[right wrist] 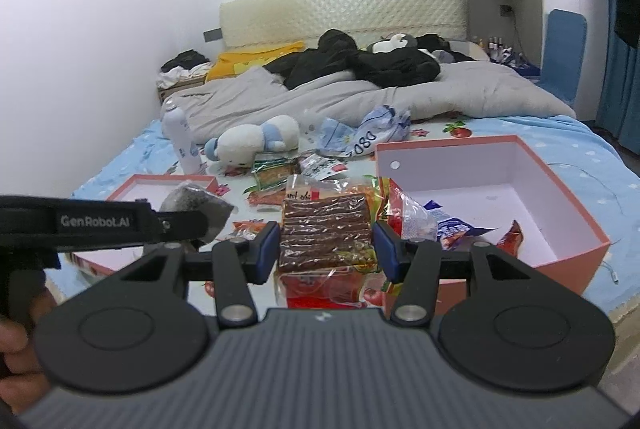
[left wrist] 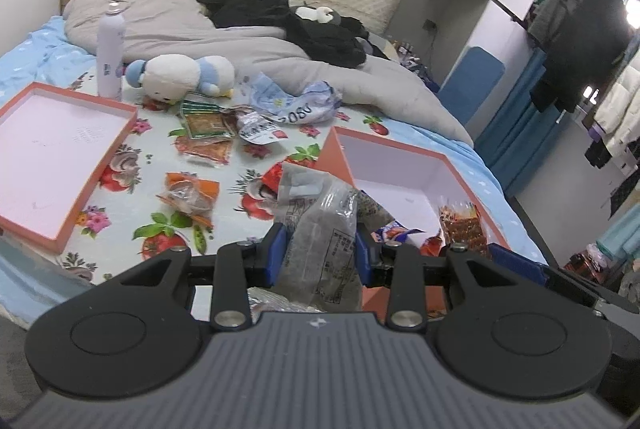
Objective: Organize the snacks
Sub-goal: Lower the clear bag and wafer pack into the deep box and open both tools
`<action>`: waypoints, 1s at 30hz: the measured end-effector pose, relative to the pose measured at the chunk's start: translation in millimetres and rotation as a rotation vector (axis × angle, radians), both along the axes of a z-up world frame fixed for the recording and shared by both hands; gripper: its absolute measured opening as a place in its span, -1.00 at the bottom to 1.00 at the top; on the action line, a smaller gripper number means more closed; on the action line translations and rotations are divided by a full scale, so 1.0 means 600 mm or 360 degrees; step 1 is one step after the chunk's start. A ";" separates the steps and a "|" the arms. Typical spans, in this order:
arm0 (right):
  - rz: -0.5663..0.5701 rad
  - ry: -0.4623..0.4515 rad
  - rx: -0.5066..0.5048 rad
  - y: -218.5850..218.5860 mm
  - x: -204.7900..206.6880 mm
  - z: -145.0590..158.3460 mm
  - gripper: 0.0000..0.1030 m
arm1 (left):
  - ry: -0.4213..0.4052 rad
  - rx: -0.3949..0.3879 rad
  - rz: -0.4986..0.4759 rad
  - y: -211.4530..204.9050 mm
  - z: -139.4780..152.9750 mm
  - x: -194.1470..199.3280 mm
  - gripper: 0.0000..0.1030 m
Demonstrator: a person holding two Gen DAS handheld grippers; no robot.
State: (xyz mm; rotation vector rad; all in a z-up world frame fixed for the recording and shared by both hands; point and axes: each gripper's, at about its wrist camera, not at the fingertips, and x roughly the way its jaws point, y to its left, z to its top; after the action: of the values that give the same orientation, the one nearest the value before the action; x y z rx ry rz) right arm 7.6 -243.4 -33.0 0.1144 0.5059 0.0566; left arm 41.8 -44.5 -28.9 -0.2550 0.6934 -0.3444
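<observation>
Left wrist view: left hand-held gripper (left wrist: 320,249) clamped on grey clear-wrapped snack pack (left wrist: 320,229), held above bed (left wrist: 132,157) beside orange box (left wrist: 404,165) near bed's right edge; box lid (left wrist: 60,141) toward left edge.

Right wrist view: right hand-held gripper (right wrist: 326,249) pinching brown snack-stick pack (right wrist: 326,229) at both sides, beside box's left wall.

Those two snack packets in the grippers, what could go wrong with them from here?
The left gripper pinches a floppy grey packet low down, so it could sag or slip out before reaching the deep box. The right gripper holds a crinkly packet of brown sticks by its edges; squeezing might crush them. Both grippers are close together near the box and might bump.
</observation>
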 end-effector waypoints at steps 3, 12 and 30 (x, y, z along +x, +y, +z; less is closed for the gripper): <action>-0.0037 0.0000 0.0000 -0.016 -0.007 0.002 0.04 | -0.0004 0.0004 -0.0047 -0.019 0.002 0.003 -0.20; -0.0194 0.0025 0.0018 -0.070 -0.015 -0.004 0.04 | 0.0030 0.0008 -0.0202 -0.089 -0.004 0.038 -0.21; -0.0328 0.0204 0.0102 -0.215 0.132 -0.062 0.04 | 0.0235 0.0100 -0.0418 -0.285 -0.071 0.247 -0.21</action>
State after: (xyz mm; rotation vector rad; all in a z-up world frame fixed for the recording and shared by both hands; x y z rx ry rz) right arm 86.8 -372.6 -70.3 0.2337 0.6178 -0.1369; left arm 190.2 -215.4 -71.8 -0.1298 0.8851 -0.5573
